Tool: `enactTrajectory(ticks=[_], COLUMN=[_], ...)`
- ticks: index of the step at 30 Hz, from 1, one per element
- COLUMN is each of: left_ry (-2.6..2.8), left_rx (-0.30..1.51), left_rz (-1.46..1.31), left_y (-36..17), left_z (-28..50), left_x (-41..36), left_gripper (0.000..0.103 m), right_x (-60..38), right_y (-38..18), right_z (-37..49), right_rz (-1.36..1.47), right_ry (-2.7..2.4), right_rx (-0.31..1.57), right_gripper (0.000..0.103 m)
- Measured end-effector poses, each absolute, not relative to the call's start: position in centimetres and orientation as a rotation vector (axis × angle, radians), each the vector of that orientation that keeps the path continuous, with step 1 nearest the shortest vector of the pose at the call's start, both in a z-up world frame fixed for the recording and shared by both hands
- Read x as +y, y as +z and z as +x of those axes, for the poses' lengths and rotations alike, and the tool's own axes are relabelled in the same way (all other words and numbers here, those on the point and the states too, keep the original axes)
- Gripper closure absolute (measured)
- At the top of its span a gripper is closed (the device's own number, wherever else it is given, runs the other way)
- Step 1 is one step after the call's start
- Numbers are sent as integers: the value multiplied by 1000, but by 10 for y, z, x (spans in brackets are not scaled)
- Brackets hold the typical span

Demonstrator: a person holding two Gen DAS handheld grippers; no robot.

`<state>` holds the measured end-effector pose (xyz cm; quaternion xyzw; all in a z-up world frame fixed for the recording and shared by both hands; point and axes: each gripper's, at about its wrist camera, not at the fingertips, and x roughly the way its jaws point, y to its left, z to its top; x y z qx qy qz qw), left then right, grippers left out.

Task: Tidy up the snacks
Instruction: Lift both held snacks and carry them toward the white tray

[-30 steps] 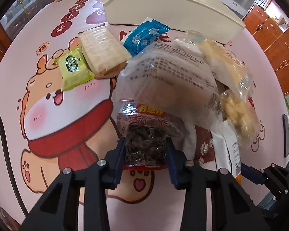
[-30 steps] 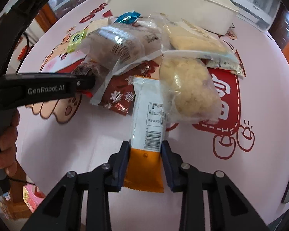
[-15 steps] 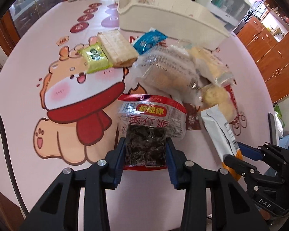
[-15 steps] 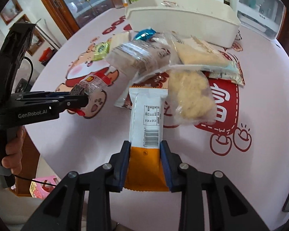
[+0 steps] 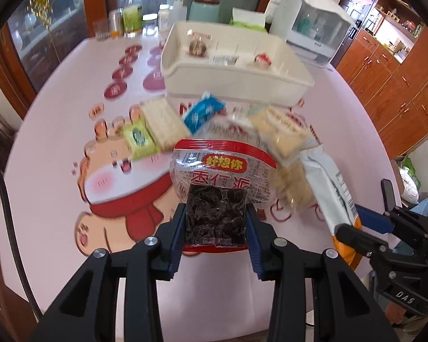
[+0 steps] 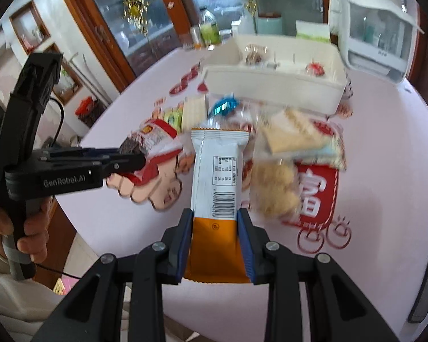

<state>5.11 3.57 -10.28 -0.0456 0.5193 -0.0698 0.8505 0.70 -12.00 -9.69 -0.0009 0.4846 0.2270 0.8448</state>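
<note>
Surface: a round table [image 5: 57,131] under a pale pink cloth printed with a cartoon animal in a red scarf and red characters.
Room: wooden cabinets [image 5: 399,85] on the right, glass-fronted wooden doors [image 6: 145,28] behind the far edge.
Far edge of the table: bottles and jars [image 5: 131,14], a mint canister, a tissue pack and a white countertop appliance [image 5: 314,28].
Bin: a white divided plastic bin [image 5: 231,82] sits toward the far edge, with 3 small snacks visible inside.
Snack pile: near the table's middle, just in front of the bin, lie a green packet [image 5: 138,139], a pale cracker pack [image 5: 164,124], a blue packet [image 5: 204,111] and several clear bags of pale biscuits [image 6: 294,134], some overlapping; blur hides finer detail.
Left gripper [image 5: 215,228]: fingers closed tight on the lower end of a red-edged bag of dark snack [image 5: 222,182], held above the table near its front edge.
Right gripper [image 6: 215,242]: fingers pressed against both sides of the orange end of a white and orange bar [image 6: 216,176], also held above the table.
In the way: the 2 held packs block part of each camera's view of the pile.
Person: a hand [image 6: 28,228] grips the left tool's handle at the table's left edge.
</note>
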Motion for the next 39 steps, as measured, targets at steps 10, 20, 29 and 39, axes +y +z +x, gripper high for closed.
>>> enactTrajectory(ticks=[10,20,29,39], left_ry=[-147,-137,-121,-113], left_rx=[969,837,751,732], left_rz=[-31,38,65,69], left_y=[-38,29,83,114], left_z=[73,100,137,202], left_x=[27,32,46,52], left_gripper=[66,66,65,65], right_x=[-123,-122,-124,-130], right_y=[-35,9,58,104], right_z=[26,47,84,150], right_rz=[49,21,0,20], right_ry=[467,419,355,269], right_rx=[867,747,660,605], right_gripper=[72,72,72,71])
